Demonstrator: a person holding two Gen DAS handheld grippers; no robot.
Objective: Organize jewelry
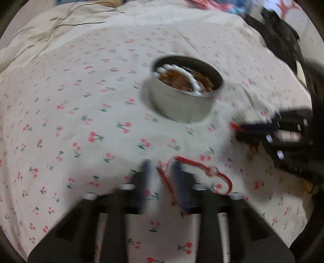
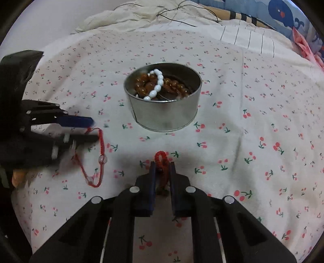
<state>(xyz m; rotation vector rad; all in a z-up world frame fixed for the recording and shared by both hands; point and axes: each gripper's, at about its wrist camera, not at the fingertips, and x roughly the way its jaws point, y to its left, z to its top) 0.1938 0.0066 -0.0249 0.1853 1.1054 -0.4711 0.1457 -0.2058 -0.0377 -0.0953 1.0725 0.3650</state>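
A round metal tin [image 2: 164,113] stands on the cherry-print sheet, also in the left wrist view [image 1: 182,101]. It holds a white bead bracelet [image 2: 157,85] and brown bead bracelets [image 2: 145,85]. My right gripper [image 2: 162,164] is shut on a red cord bracelet [image 2: 161,158], just short of the tin. My left gripper [image 1: 161,168] has a second red cord bracelet [image 1: 202,167] between its narrowly parted fingers; that cord with its clear beads [image 2: 100,159] hangs from the left gripper [image 2: 94,129] to the sheet. The left wrist view is blurred.
The cherry-print sheet [image 2: 253,131] covers the bed. A crumpled cream blanket [image 2: 131,16] with a black cable lies behind. A blue whale-print pillow [image 2: 283,14] and pink fabric are at the back right. A dark bag [image 1: 279,36] sits at the far right.
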